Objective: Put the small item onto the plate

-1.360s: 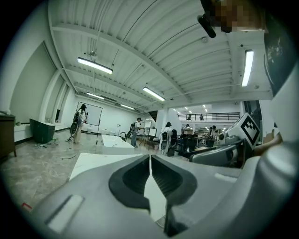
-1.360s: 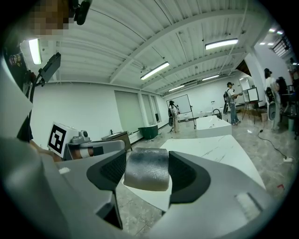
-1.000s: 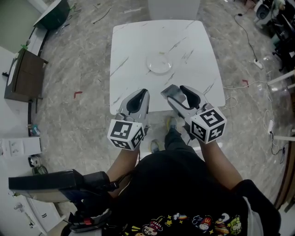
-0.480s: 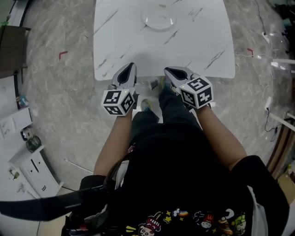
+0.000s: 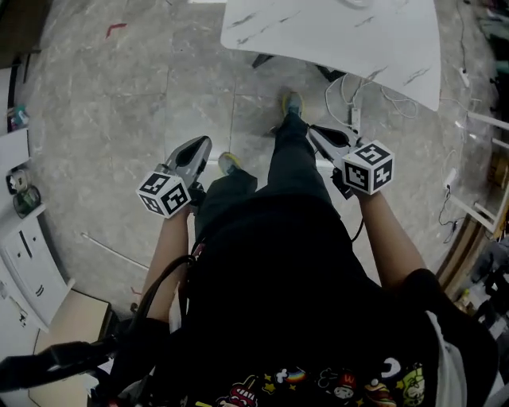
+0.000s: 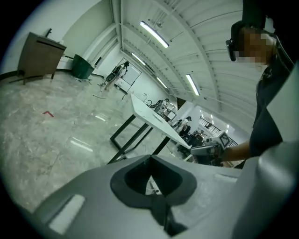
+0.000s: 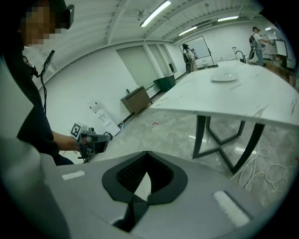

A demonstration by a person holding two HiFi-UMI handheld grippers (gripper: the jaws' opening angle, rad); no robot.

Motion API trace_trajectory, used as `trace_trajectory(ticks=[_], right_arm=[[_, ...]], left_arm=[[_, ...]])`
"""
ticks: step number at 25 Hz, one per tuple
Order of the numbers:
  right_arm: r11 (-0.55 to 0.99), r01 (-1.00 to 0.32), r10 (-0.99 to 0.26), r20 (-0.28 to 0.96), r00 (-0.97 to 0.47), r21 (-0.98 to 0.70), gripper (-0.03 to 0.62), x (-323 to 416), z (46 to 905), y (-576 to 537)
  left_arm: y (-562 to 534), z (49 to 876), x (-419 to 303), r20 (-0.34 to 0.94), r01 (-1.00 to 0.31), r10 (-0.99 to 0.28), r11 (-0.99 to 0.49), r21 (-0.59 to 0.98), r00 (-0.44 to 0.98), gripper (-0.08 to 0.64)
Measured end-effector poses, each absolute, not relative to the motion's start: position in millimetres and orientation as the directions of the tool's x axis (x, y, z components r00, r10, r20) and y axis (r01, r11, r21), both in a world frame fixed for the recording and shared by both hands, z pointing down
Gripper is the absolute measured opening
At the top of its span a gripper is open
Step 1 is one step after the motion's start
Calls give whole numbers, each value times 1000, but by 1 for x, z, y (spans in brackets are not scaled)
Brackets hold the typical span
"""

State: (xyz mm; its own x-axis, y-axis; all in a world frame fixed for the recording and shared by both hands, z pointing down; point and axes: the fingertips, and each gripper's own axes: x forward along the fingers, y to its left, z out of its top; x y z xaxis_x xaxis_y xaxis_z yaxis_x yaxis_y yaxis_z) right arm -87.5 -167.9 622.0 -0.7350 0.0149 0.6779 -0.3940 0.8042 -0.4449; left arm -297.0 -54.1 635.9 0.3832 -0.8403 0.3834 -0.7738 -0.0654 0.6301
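The white marble-look table (image 5: 334, 40) lies at the top of the head view, well ahead of me. A clear plate (image 7: 224, 77) rests on its top in the right gripper view; only its rim (image 5: 355, 2) shows in the head view. I see no small item anywhere. My left gripper (image 5: 199, 147) is held low beside my left leg, over the floor, jaws shut and empty. My right gripper (image 5: 314, 131) hangs by my right leg, also shut with nothing in it. Each gripper sees the other: left (image 7: 93, 138), right (image 6: 208, 149).
Stone floor all around me. Cables (image 5: 346, 95) trail on the floor under the table's near edge. A white cabinet (image 5: 24, 262) stands at the left. A dark cabinet (image 7: 135, 100) and a green bin (image 7: 164, 83) stand by the far wall. People (image 7: 189, 56) stand far off.
I have stepped back from the table, which slid to the top of the head view. Both grippers came away from its near edge and now hang wider apart by my legs.
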Motion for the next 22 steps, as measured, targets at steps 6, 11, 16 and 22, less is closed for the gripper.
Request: trace_trajectory(ticks=[6,11,16,22], right_arm=[[838,-351,81,732,-676,-417,21,-164,623,-87],[853,-334,119,772,-625,-401,21,-179,619,-70],[860,-338,131,806,-577,-382,21,-169,629,-65],[854,-332,168,817,-552,-400,21,-149,652,-77]], left_arm=[[52,660,-358,382,-672,-852,49,739,358,0],[149,744,-374,479,-516,-823,280,810,306,0],[293,844,-331,683,-322,-645,603,730,341,0],[330,870,-289,752,-400,-509,640,656,419,0]])
